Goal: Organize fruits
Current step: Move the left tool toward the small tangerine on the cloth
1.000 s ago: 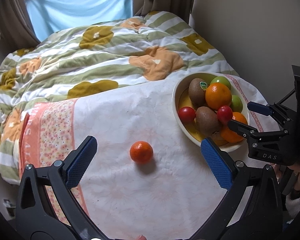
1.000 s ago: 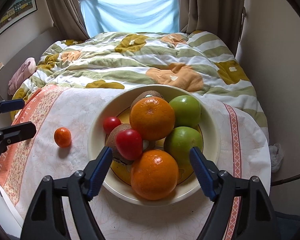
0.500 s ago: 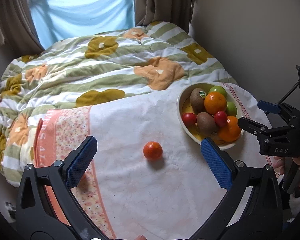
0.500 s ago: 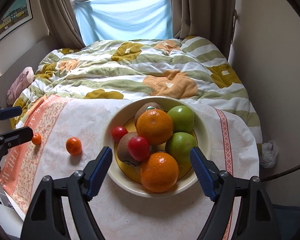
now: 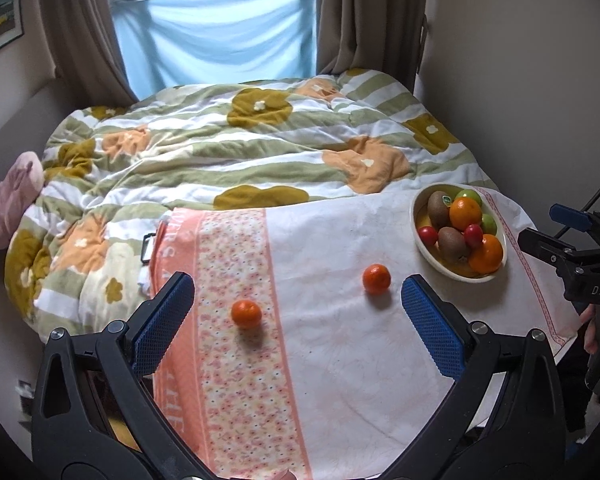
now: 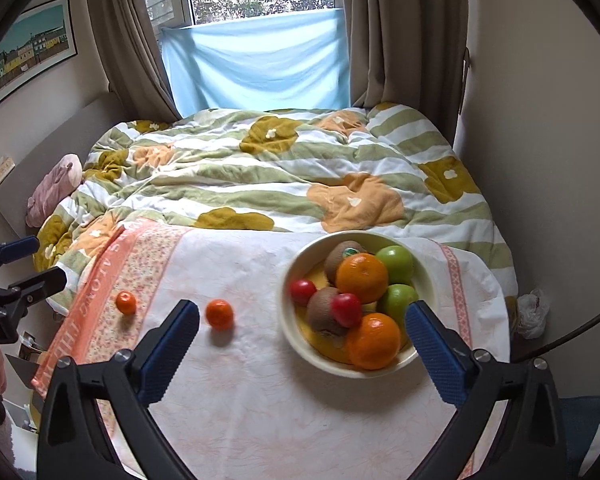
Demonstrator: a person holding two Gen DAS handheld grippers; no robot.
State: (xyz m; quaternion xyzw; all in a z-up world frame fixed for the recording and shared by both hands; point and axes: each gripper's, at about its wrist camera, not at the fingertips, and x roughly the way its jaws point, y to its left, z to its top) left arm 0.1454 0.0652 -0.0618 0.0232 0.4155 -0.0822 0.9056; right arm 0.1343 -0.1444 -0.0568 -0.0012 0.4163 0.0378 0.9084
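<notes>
A cream bowl (image 6: pixel 296 340) (image 5: pixel 416 216) on the cloth-covered table holds oranges, green apples, kiwis and small red fruits. Two loose mandarins lie on the cloth: one (image 5: pixel 376 279) (image 6: pixel 219 314) on the white part, one (image 5: pixel 246 313) (image 6: pixel 126 303) on the pink flowered band. My left gripper (image 5: pixel 296 312) hangs above the table, open and empty, with both mandarins seen between its fingers far below. My right gripper (image 6: pixel 302 340) is high over the bowl's near side, its jaws still opening, nothing between them. Each gripper also shows at the other view's edge (image 5: pixel 568 236) (image 6: pixel 16 264).
The tablecloth (image 5: pixel 340 360) ends at the table's near and right edges. Behind the table lies a bed with a flowered quilt (image 5: pixel 240 148), a pink plush (image 5: pixel 12 196) at its left. Curtains, a blue sheet over the window and a wall on the right close the space.
Both grippers rose and pulled back, so table and bowl look smaller. A second mandarin came into view on the pink band. The right gripper's jaws spread wider.
</notes>
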